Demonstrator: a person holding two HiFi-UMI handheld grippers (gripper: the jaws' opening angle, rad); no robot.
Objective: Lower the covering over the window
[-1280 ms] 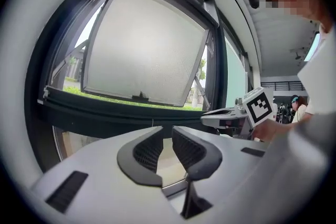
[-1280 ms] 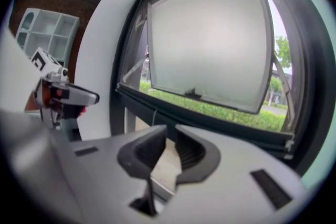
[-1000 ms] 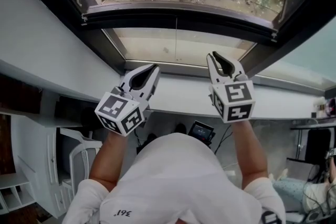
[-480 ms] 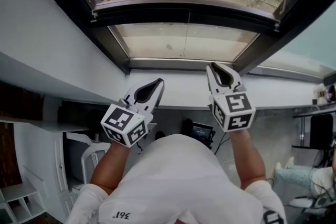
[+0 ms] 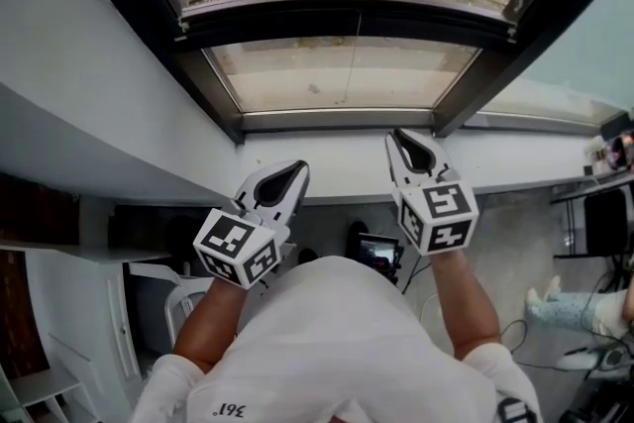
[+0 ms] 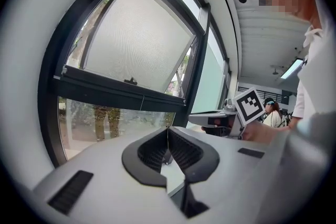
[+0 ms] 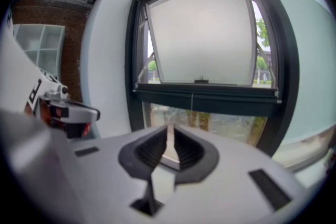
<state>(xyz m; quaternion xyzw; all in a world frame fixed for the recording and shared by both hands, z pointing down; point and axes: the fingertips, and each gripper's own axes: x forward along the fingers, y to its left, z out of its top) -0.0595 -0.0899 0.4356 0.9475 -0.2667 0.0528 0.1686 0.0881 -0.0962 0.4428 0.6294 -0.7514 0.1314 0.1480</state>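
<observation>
One faint cord (image 7: 192, 102) across window (image 7: 205, 55)

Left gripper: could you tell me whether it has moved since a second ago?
Yes. The left gripper has drawn back toward the person: its tips reached the dark window frame before and now lie over the white sill.

Both forearms reached forward, side by side. The left gripper (image 5: 297, 169) was shut and empty — the right gripper (image 5: 395, 135) barely parted, its jaws just closing on nothing.
</observation>
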